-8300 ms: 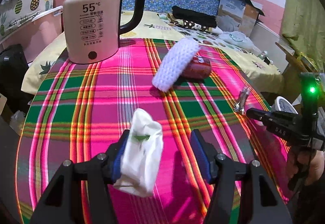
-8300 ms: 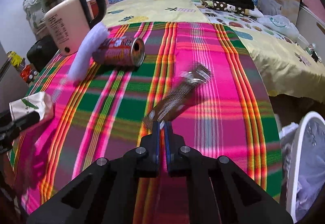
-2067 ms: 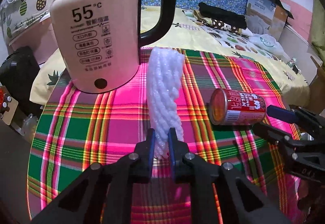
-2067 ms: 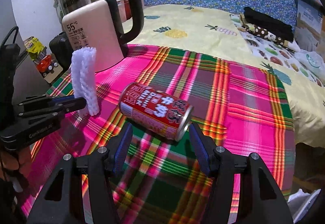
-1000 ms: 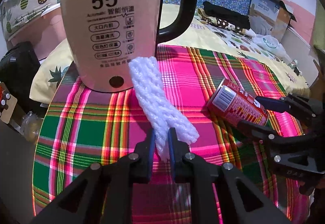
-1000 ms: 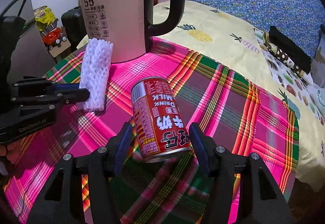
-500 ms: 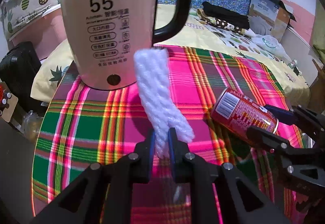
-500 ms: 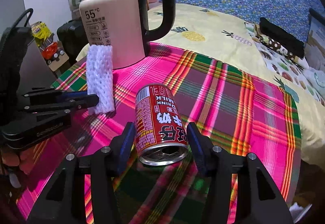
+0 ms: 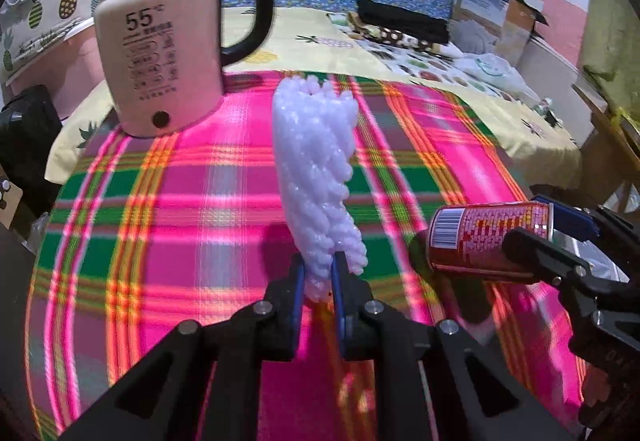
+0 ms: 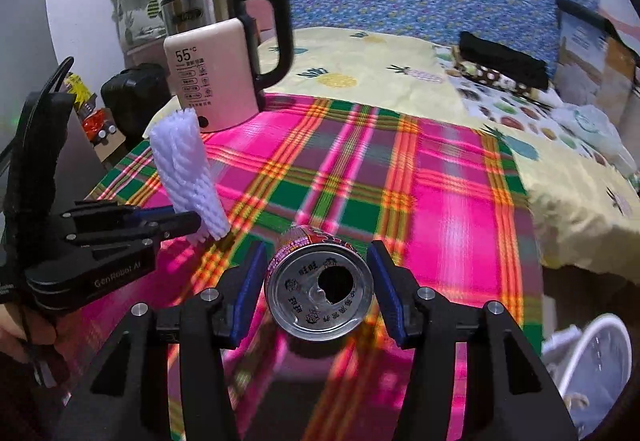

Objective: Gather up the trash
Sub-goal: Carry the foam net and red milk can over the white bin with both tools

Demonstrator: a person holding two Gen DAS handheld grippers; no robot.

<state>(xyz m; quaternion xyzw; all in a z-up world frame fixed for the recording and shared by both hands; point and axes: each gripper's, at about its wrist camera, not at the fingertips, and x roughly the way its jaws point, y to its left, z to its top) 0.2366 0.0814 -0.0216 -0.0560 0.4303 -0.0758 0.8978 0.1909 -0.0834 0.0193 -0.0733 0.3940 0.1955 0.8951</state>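
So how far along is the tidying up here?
Midway, it seems. Both picks are made: the left gripper is clamped on the white foam net, and the right gripper holds the red can off the plaid tablecloth. No other trash shows on the cloth, only the kettle. Left: dropping both, perhaps into the white bin at the table's right edge.

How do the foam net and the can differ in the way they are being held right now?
The foam net is white, soft and pinched at its lower end by the left gripper, standing up; the can is red, rigid metal, gripped across its body by the right gripper, lying sideways. Both are off the tablecloth.
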